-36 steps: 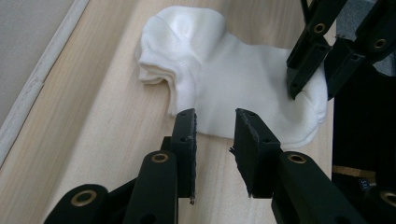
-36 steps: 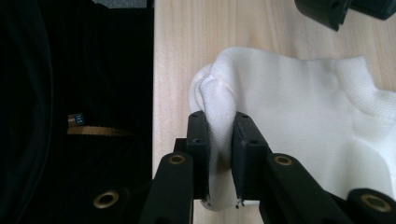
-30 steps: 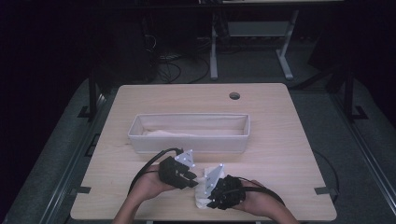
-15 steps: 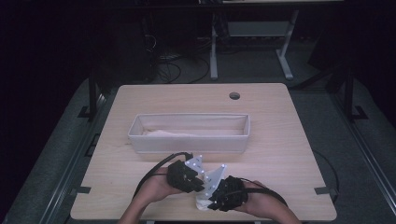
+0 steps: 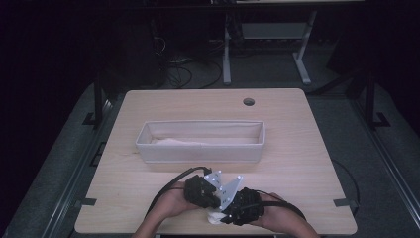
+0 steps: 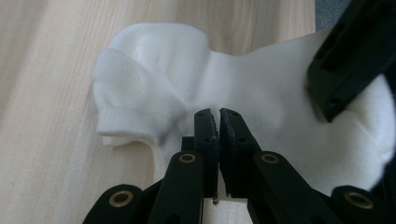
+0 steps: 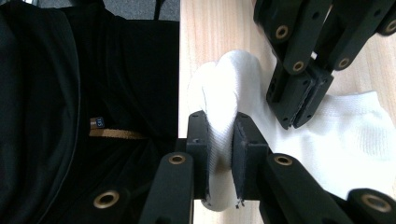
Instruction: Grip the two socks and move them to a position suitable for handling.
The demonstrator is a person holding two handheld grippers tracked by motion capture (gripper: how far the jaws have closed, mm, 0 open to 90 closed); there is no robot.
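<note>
Your white sock (image 6: pixel 261 93) lies at the near edge of the table (image 5: pixel 297 148), between your two hands and nearer than the long fabric bin (image 5: pixel 200 154). In the left gripper view its long axis runs across the frame, with the ribbed cuff opening pointing left and the bunched foot part running off to the right. The knit is soft and finely ribbed, with a thicker band at the cuff, and it puckers into folds where it is gripped.

Your left gripper (image 6: pixel 219 114) has just been closing: its jaws now stand pressed nearly together, pinching a thin fold at the sock's middle. Your right gripper (image 7: pixel 221 140) clamps a thicker, doubled-over lump of the sock between its pads (image 7: pixel 198 140).

From the high view, most of the sock is hidden beneath both grippers, leaving a small pale patch. The bin is pale, rectangular and soft-walled, with something pale lying flat inside that is hard to make out.
</note>
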